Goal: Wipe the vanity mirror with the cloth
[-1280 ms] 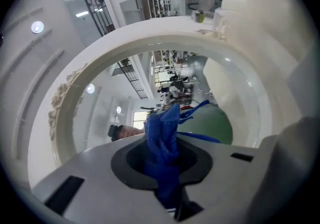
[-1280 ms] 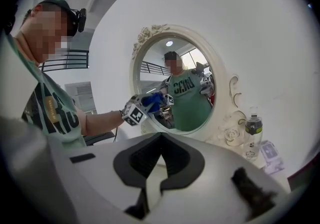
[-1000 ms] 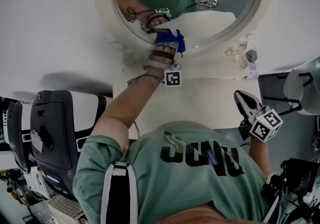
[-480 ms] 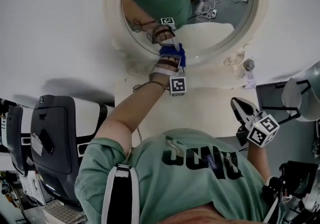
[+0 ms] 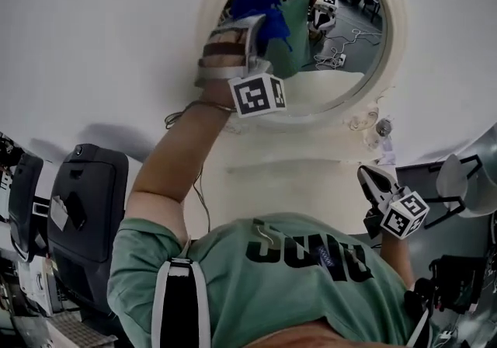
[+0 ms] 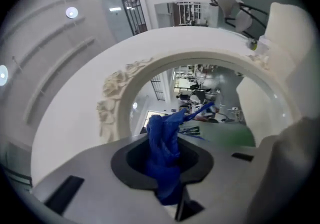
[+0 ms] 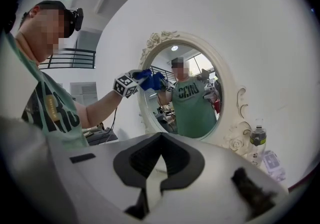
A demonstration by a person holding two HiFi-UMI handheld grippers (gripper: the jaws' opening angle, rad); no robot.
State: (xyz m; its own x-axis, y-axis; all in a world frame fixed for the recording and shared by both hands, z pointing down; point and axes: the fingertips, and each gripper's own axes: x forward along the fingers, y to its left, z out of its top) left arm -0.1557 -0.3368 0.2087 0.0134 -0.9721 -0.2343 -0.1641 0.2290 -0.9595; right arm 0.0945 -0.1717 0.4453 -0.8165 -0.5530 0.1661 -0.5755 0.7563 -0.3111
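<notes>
The oval vanity mirror [image 5: 334, 36] in its ornate cream frame [image 5: 373, 109] stands against the white wall. My left gripper [image 5: 250, 28] is raised to the upper left part of the glass and is shut on the blue cloth [image 5: 262, 8], which is bunched at its tip. From the left gripper view the cloth [image 6: 164, 155] hangs between the jaws, facing the glass [image 6: 220, 113] and the carved frame [image 6: 112, 100]. My right gripper [image 5: 376, 179] is held low at the right, shut and empty, away from the mirror. The right gripper view shows the mirror [image 7: 187, 93] and the cloth [image 7: 151, 80] held against it.
A small water bottle [image 5: 381, 128] stands by the frame's lower right, also in the right gripper view as the bottle [image 7: 257, 140]. The cream vanity top [image 5: 303, 179] lies below the mirror. A black and white machine [image 5: 85, 214] sits at the left, a white lamp [image 5: 466, 164] at the right.
My left gripper has risen with the cloth from the mirror's lower edge to its upper left part. The right gripper has barely moved.
</notes>
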